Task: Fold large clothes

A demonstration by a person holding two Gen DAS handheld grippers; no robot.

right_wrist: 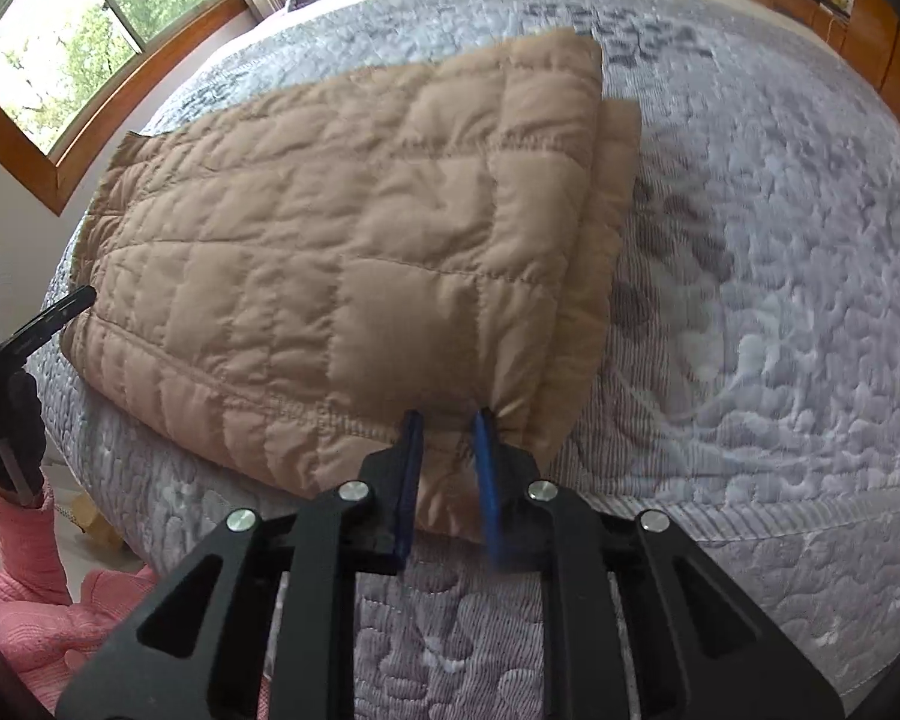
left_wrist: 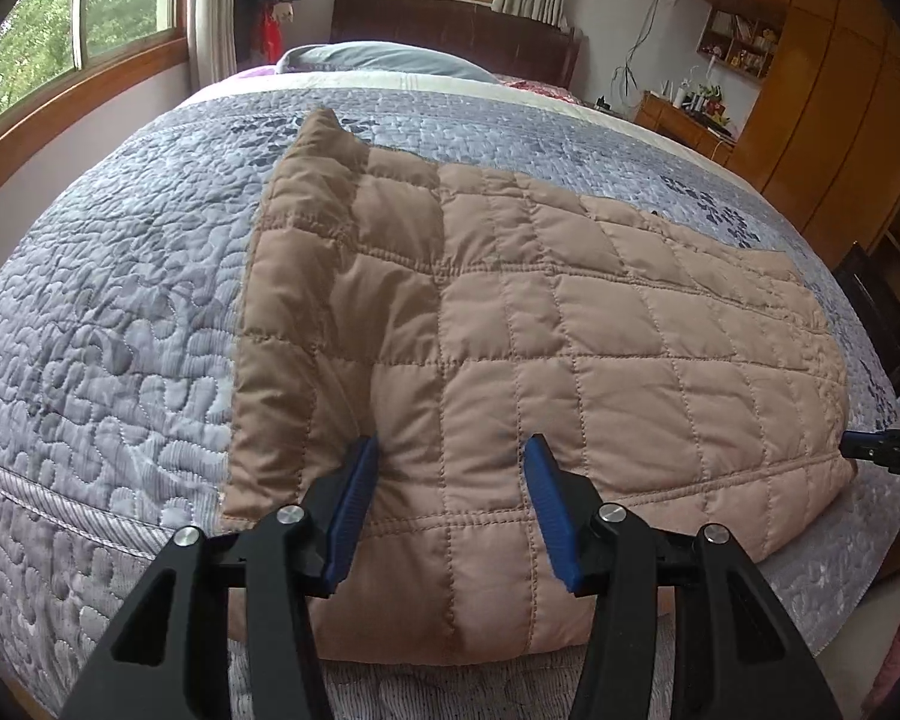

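Observation:
A tan quilted padded jacket point(left_wrist: 540, 330) lies folded into a thick rectangle near the foot of the bed point(left_wrist: 120, 300). My left gripper point(left_wrist: 451, 449) straddles its near edge towards the left end. The blue pads stand half apart with a thick fold bulging between them, and creases run out from the left pad. In the right wrist view, my right gripper point(right_wrist: 447, 417) pinches the near right corner of the jacket point(right_wrist: 342, 252), with its pads close together and the fabric puckered at the tips. Each gripper also shows at the other view's edge: the right gripper point(left_wrist: 882, 450) and the left gripper point(right_wrist: 48, 315).
The grey-blue quilted bedspread point(right_wrist: 750, 300) covers the bed. A blue pillow point(left_wrist: 378, 57) and dark headboard point(left_wrist: 450, 24) are at the far end. A wooden wardrobe point(left_wrist: 822, 90) and desk point(left_wrist: 684, 114) stand on the right. A pink sleeve point(right_wrist: 24, 540) is low on the left.

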